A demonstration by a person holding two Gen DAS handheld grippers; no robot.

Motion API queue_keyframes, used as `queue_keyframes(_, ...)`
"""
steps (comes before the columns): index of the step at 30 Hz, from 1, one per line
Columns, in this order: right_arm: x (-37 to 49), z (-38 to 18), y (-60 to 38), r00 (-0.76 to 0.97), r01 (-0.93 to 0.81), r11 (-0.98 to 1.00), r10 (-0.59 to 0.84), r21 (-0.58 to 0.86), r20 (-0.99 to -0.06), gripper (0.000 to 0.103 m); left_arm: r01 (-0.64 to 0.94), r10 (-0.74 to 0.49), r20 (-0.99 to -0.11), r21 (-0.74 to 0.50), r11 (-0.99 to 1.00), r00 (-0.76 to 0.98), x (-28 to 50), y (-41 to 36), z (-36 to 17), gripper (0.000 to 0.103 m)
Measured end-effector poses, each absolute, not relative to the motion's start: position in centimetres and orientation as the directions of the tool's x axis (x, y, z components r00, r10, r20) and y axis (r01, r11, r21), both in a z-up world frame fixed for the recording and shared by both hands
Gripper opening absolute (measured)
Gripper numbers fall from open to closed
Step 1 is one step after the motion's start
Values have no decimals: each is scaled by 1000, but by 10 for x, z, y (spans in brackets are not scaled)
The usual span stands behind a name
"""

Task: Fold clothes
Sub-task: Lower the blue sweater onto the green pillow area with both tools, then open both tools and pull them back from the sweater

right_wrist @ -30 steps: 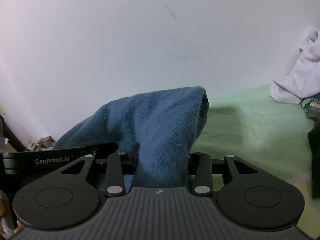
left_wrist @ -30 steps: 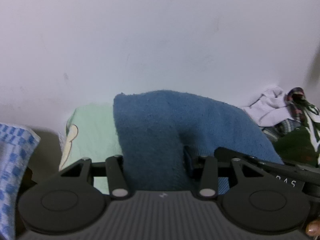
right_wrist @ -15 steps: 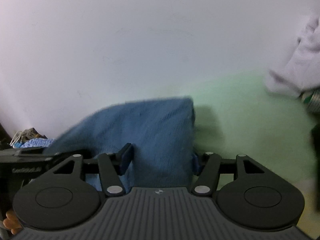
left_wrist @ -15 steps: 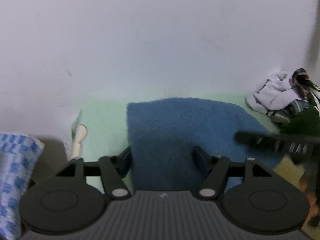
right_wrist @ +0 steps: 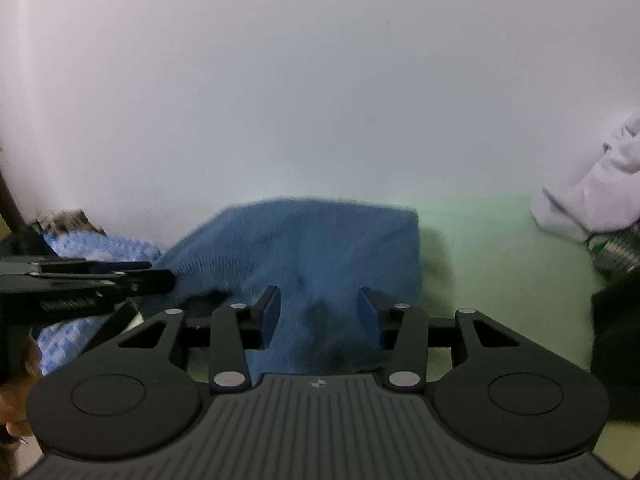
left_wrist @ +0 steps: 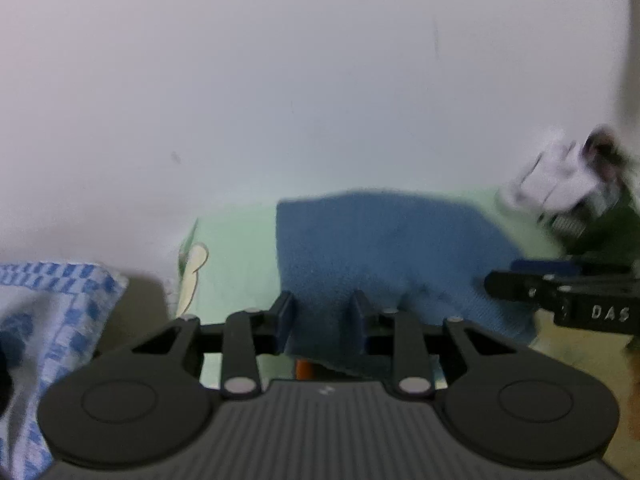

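Note:
A thick folded blue knit cloth (left_wrist: pixel 380 240) lies on a pale green mat (left_wrist: pixel 240 248) against a white wall. My left gripper (left_wrist: pixel 322 316) is shut on the cloth's near left edge, its pads pressed into the thick fold. The held edge sits slightly off the mat. My right gripper (right_wrist: pixel 320 312) is shut on the near right part of the same blue cloth (right_wrist: pixel 320 240), which bunches darkly between its jaws. The right gripper's fingers (left_wrist: pixel 520 284) show side-on in the left wrist view. The left gripper's fingers (right_wrist: pixel 120 276) show likewise in the right wrist view.
A blue-and-white checked cloth (left_wrist: pixel 48 312) lies at the left, past the mat's edge. A heap with a white garment (left_wrist: pixel 552 184) and a dark green one (left_wrist: pixel 612 232) sits at the right. The white garment (right_wrist: pixel 592 196) and a dark garment (right_wrist: pixel 616 340) flank the bare green mat (right_wrist: pixel 500 260).
One second ago the blue cloth hung arched in the air from both grippers. It came down flat on the mat, both jaws spread wide, and now they have narrowed onto its near edge.

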State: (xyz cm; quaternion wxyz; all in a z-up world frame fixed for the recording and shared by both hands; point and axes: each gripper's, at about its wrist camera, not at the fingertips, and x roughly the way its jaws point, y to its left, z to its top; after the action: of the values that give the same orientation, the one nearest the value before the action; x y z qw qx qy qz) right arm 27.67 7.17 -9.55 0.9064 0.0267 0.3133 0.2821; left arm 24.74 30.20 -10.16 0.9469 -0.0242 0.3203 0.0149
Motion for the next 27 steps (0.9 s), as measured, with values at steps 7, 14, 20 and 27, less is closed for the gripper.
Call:
queue_keyframes(7, 295, -102, 65, 610, -440, 859, 499, 260, -616, 49, -93, 95, -666, 38, 995, 740, 261, 302, -114, 48)
queue_keyframes(14, 244, -84, 54, 617, -393, 883, 459, 255, -639, 63, -165, 157, -706, 58, 985, 690, 233, 292, -90, 46)
queue_keyframes(20, 188, -82, 45, 601, -373, 903, 411, 214, -686, 72, -182, 130, -719, 5, 983, 683, 190, 270, -80, 58)
queue_keyframes(27, 132, -82, 32, 586, -369, 905, 402, 209, -704, 84, -215, 161, -731, 21, 976, 663, 143, 243, -81, 81)
